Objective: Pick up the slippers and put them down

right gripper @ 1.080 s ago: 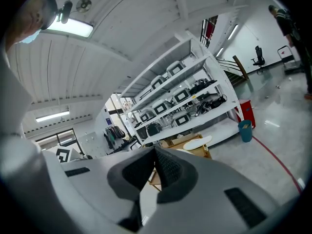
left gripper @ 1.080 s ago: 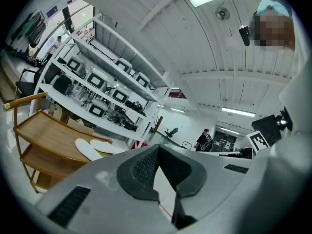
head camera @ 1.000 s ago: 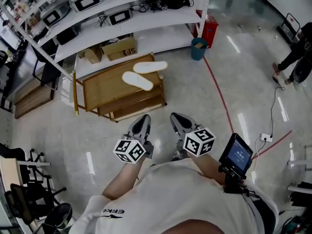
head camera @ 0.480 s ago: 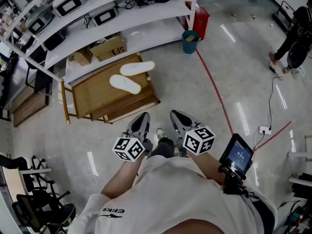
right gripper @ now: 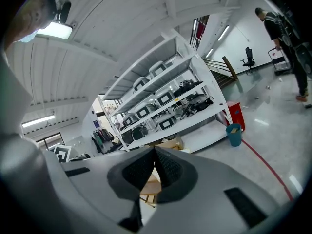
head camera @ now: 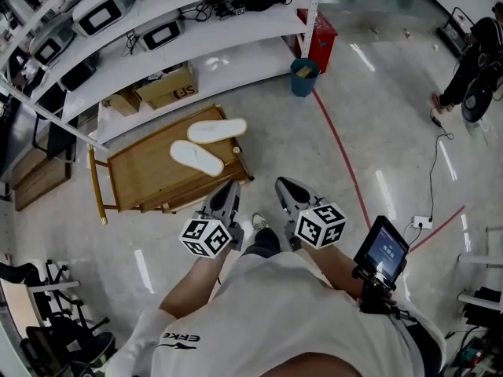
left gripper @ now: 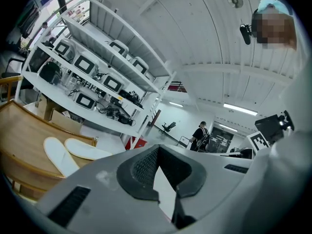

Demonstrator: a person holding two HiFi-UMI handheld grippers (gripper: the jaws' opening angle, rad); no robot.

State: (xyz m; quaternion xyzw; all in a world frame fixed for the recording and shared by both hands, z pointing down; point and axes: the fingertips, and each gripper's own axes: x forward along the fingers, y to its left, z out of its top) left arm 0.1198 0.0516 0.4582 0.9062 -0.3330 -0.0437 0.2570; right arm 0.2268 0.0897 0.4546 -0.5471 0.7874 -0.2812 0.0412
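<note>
left gripper view shows the dark padded jaws of the left gripper brought together at their tips, with nothing held between them. in the right gripper view, the jaws of the right gripper are likewise closed tip to tip and empty. nothing is touched by either gripper.

the word "erke" is printed on the person's white shirt, seen upside down in the head view. dark letters are stamped on a brown cardboard box set under the white metal shelving, but they cannot be read with certainty. black-and-white square markers are carried on each gripper's cube.

both forearms are stretched forward from the body, and the grippers are held side by side, a little apart, pointed towards a low wooden table. a white flat slipper and a second white slipper are laid just beside each other on its top, near its far right corner, ahead of the left gripper's tips and clear of them.
</note>
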